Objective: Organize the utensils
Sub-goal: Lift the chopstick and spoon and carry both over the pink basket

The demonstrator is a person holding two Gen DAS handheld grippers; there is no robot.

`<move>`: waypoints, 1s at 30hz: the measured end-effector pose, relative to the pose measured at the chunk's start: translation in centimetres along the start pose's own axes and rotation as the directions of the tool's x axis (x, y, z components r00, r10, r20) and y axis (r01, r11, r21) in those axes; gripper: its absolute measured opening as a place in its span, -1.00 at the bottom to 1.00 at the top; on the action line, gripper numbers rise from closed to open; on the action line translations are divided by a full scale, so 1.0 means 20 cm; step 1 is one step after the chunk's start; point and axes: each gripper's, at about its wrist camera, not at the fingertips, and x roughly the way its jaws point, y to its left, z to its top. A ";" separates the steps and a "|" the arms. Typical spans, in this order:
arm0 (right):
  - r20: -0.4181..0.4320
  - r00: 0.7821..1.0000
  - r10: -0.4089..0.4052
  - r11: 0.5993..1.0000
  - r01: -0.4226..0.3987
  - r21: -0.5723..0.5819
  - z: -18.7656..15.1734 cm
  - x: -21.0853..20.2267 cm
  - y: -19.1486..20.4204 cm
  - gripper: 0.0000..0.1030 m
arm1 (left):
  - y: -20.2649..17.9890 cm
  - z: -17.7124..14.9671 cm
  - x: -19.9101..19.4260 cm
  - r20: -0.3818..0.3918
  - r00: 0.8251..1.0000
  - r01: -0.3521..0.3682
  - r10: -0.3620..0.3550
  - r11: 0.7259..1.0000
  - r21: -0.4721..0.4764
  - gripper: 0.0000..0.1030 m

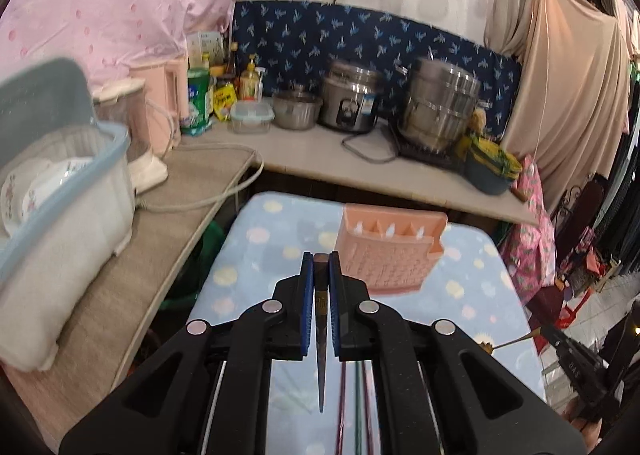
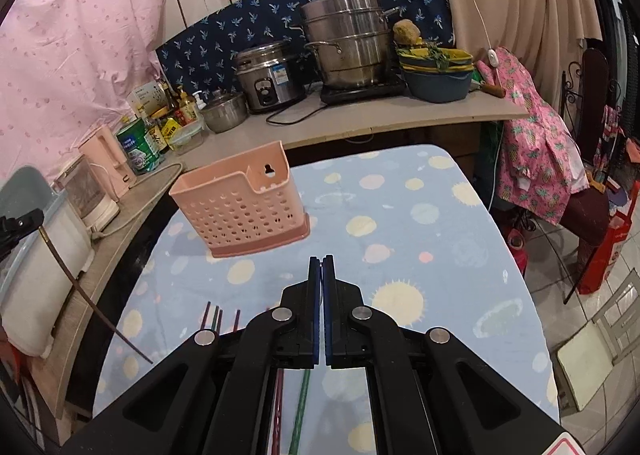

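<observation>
Gripping a dark brown tapered chopstick (image 1: 321, 339), the left tongs (image 1: 321, 267) are closed on it at lower centre of the left wrist view; its thick end sits between the blue pads (image 1: 308, 295), thin tip pointing down toward the camera. Same chopstick seen at far left of the right wrist view (image 2: 86, 297), slanting down from the left tongs (image 2: 18, 225) over the worktop edge.

Right tongs (image 2: 321, 267) closed, blue pads pressed together; cannot tell if anything thin is between them. In the left wrist view the right tongs (image 1: 550, 331) show at lower right edge with a thin golden-tipped stick (image 1: 514, 339) poking out leftward, blurred.

Pink perforated plastic utensil holder (image 2: 240, 211) stands upright on the light blue blotch-patterned tablecloth worktop (image 2: 440, 235), left of centre, drip tray under it; compartments visible from above in the left wrist view (image 1: 390, 251), just right of the tong tips.

Coloured chopsticks, maroon and green (image 2: 218, 321), lie on the cloth at lower left of the right wrist view, running under the tongs body; also seen (image 1: 356, 395) at bottom centre of the left wrist view.

Back counter (image 2: 380, 115): steel stacked steamer pot (image 2: 346, 43), steel rice cooker (image 2: 268, 75), steel bowl (image 2: 224, 113), pink kettle (image 2: 106, 161).
</observation>
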 end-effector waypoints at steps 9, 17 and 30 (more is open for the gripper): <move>0.091 0.994 0.058 0.998 -0.060 0.021 0.40 0.23 0.11 -0.96 | -0.13 0.46 0.03 0.207 0.977 0.055 -0.045 0.998 -0.042 -0.86; 0.080 0.992 0.100 0.993 -0.105 0.055 0.57 0.50 0.15 -0.96 | -0.20 0.62 0.31 0.239 0.970 0.065 -0.047 0.996 -0.067 -0.86; -0.022 0.997 0.075 0.996 -0.074 0.052 0.50 0.82 0.18 -0.91 | -0.17 0.44 0.67 0.094 0.995 0.019 -0.014 0.998 -0.057 -0.86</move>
